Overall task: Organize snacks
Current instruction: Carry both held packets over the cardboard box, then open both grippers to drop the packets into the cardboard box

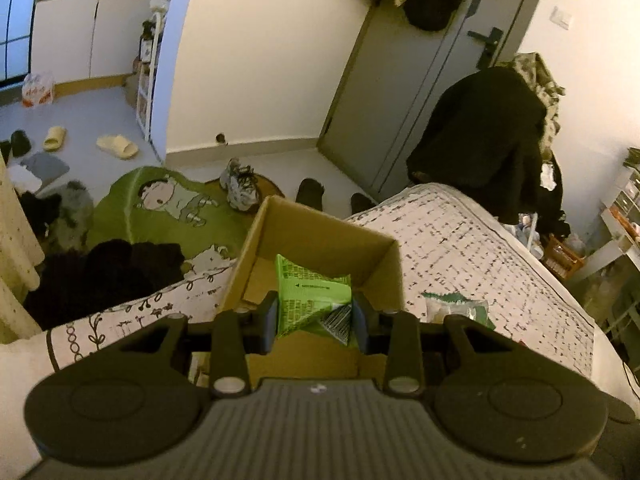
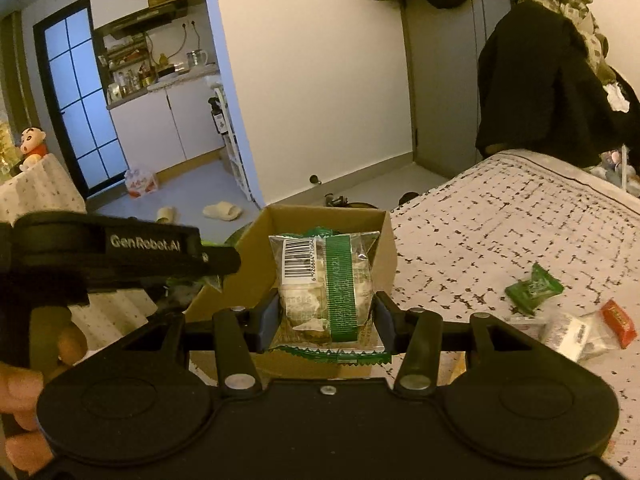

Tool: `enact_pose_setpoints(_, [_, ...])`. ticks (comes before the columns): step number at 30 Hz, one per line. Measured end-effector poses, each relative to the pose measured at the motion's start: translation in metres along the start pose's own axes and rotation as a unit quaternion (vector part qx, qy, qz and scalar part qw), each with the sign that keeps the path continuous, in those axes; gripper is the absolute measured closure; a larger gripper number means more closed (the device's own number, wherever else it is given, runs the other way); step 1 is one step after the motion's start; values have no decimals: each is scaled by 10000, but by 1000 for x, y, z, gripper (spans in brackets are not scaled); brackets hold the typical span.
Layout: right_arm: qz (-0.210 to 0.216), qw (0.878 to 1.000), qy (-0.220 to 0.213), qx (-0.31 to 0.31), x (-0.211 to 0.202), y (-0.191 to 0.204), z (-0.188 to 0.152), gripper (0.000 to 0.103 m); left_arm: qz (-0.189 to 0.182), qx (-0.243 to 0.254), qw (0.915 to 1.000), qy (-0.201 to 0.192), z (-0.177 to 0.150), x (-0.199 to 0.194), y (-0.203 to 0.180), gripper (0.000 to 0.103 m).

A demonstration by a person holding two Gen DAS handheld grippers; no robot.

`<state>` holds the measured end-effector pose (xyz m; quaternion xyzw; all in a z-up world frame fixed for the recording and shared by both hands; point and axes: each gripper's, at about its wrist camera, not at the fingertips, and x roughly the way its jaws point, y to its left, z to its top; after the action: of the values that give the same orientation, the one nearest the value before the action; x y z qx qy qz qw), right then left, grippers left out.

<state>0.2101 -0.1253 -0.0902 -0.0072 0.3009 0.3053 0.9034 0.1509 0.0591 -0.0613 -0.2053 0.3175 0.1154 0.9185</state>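
An open cardboard box (image 1: 384, 272) stands on the patterned bed cover, also in the right wrist view (image 2: 390, 252). My left gripper (image 1: 314, 318) is shut on a light green snack packet (image 1: 308, 296) held over the box opening. My right gripper (image 2: 326, 316) is shut on a clear snack packet with a green band and barcode (image 2: 326, 284), held just in front of the box. The left gripper body (image 2: 120, 256) shows at the left of the right wrist view.
Loose snacks lie on the bed to the right: a green packet (image 2: 534, 288), a white packet (image 2: 568, 332) and a red one (image 2: 619, 322); another clear-green packet (image 1: 456, 308) lies beside the box. Clothes, shoes and slippers are on the floor beyond the bed edge.
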Motion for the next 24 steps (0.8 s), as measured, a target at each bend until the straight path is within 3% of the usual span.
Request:
enact_pose_setpoints(7, [-100, 9996, 14, 270, 16, -8, -2, 55, -24, -295, 9990, 345, -4, 26, 14, 64])
enact_pose_setpoints(10, [-104, 9996, 26, 259, 20, -9, -1, 55, -21, -464, 9980, 421, -5, 30, 21, 53])
enact_pose_setpoints(16, [-96, 9996, 102, 260, 25, -7, -4, 55, 85, -829, 9959, 347, -5, 30, 32, 51])
enact_pose_setpoints(24, [208, 9997, 112, 92, 25, 7, -1, 52, 140, -890, 9957, 225, 3, 17, 35, 49])
